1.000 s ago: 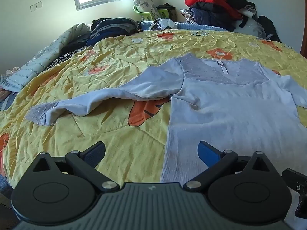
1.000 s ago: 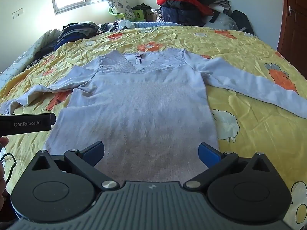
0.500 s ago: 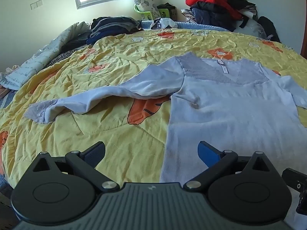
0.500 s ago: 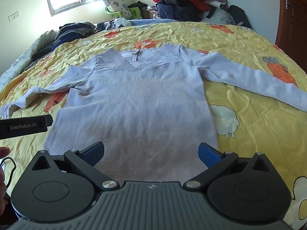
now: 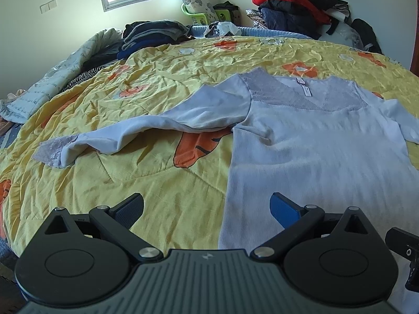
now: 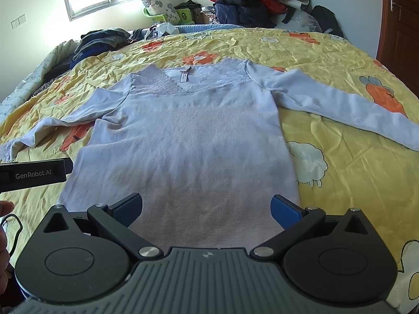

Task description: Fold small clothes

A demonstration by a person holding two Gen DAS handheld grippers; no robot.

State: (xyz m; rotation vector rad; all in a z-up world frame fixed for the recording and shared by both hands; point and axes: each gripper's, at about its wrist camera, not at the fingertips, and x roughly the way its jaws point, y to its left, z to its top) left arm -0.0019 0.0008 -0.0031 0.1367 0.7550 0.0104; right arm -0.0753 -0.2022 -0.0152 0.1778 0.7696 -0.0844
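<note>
Pale lilac knit fills the right half of the left wrist view: the top [image 5: 309, 157] lies flat on the yellow quilt [image 5: 146, 178], spread out so its edges can be reached for folding. One sleeve [image 5: 162, 128] trails toward the left of the frame, rumpled, ending in a lace cuff. At the bottom, the left gripper [image 5: 207, 206] stands wide and empty, straddling the garment's side edge near the hem.

From the right wrist view the top [image 6: 188, 141] sits centre frame, lace yoke and label toward the top, the other sleeve [image 6: 345, 110] stretched to the right edge. Low in the frame, the right gripper [image 6: 207, 206] is spread wide over the hem, gripping nothing; I judge folding has not begun.
</note>
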